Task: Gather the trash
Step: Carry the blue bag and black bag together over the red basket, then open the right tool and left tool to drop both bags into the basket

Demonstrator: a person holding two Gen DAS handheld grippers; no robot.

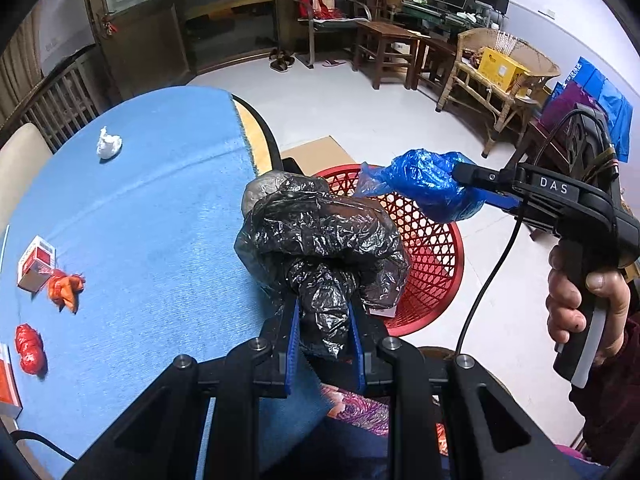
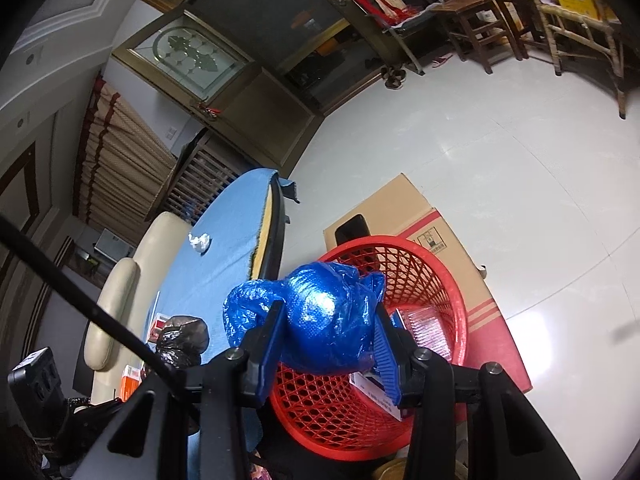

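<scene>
Two wads are held: the left gripper is clamped on a black bag, the right gripper on a blue bag, both near the basket rim below. Released early, light plastic may drift outside.

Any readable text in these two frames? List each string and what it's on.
"DAS": white letters on the black body of the right gripper.
Small red-and-white carton on the blue tablecloth: print too blurred to read.
Brown cardboard box behind the red mesh basket: handling symbol and small print, too small to read.
Yellow box on the wicker chair: unreadable.
</scene>
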